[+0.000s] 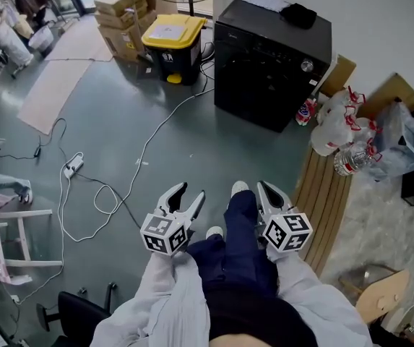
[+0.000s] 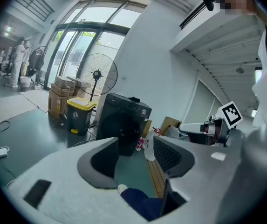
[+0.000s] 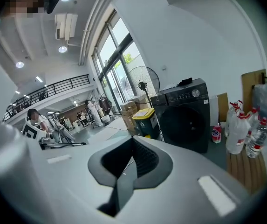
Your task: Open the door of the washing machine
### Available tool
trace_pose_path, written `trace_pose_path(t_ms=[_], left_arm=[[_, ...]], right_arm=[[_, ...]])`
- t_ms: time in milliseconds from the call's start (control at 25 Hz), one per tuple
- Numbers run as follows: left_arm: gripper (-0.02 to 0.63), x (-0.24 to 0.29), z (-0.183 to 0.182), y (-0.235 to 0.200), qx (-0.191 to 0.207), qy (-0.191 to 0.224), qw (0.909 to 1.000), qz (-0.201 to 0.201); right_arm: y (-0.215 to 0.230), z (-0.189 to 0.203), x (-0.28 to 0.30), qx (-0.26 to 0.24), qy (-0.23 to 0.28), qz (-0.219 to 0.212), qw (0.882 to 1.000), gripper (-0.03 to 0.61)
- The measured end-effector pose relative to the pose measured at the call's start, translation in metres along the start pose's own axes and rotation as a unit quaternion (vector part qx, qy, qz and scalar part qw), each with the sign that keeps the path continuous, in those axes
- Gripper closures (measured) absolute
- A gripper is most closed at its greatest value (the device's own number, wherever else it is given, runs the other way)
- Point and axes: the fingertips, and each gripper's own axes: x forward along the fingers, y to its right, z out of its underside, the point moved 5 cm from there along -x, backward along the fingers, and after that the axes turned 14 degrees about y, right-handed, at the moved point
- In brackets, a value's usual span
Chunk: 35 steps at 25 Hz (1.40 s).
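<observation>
The black front-loading washing machine [image 1: 264, 56] stands by the far wall with its round dark door [image 1: 253, 85] shut. It also shows in the left gripper view [image 2: 124, 120] and the right gripper view [image 3: 184, 118], a few steps away. My left gripper [image 1: 191, 191] is held low in front of the person's legs, its jaws apart and empty [image 2: 135, 148]. Beside it, my right gripper [image 1: 263, 188] points the same way, and its jaws meet at the tip with nothing between them [image 3: 134, 141]. Both are far from the machine.
A yellow-lidded bin [image 1: 172, 42] and cardboard boxes [image 1: 123, 9] stand left of the machine. A white cable [image 1: 141, 157] and power strip [image 1: 73, 166] lie on the floor. Plastic jugs and bags [image 1: 340, 125] sit on a wooden pallet [image 1: 329, 194] at right. A black chair [image 1: 76, 313] is behind left.
</observation>
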Motion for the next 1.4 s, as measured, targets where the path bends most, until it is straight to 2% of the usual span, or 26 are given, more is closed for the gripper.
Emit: trace_pose_path(t_ms=[240,920,1160,1400], left_arm=[[0.390,0.051,-0.015,-0.025,0.001,0.008,0.9999,-0.010],[0.390,0.290,-0.095,-0.087,0.019,0.052,0.9980,-0.031],[0.390,0.321,-0.089,-0.098,0.015,0.054,0.9971,-0.052],[0.390,0.330,-0.073,-0.108,0.003,0.022,0.9981,-0.058]], right_arm=[[0.026,-0.013,0.058,0.006,-0.004,-0.013,1.000,0.568],[0.162,-0.117,0.273,-0.015,-0.004,-0.056,0.998,0.568],[0.185,-0.114,0.303,-0.014,-0.020,-0.073,0.997,0.568],[0.193,-0.097,0.314,0.006,-0.045,-0.069,0.997,0.568]])
